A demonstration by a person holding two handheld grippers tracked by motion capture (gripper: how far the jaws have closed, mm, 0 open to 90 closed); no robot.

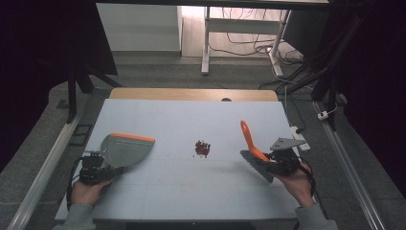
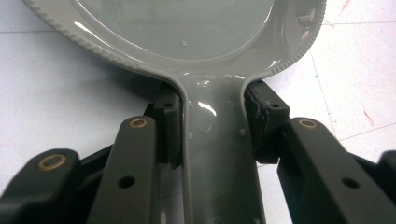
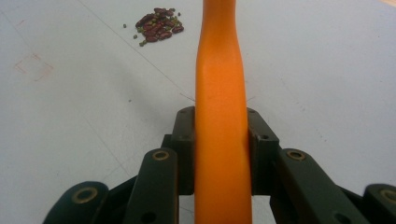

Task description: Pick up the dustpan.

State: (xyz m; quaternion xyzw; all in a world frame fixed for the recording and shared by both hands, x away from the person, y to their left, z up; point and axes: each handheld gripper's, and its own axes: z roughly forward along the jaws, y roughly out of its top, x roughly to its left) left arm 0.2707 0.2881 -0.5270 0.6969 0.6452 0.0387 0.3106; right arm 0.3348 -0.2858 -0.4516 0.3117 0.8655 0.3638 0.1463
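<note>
The little pile of beans (image 1: 202,148) sits near the middle of the high view, on the pale blue desk (image 1: 182,191), with a few loose ones beside it. Your right claw (image 3: 220,144), at the lower right of the high view, is squeezed tight on the orange handle of the brush (image 1: 253,152), and the bristles hang just over the desk. Your left claw (image 2: 212,135), at the lower left, is clamped on the grey handle of the dustpan (image 1: 123,149). The pan is empty inside, clean and shiny. To do this well, I think you should lay the pan's orange lip flat on the desk close to the beans, facing them. Then sweep with short, soft strokes toward the pan, so no beans roll away.
</note>
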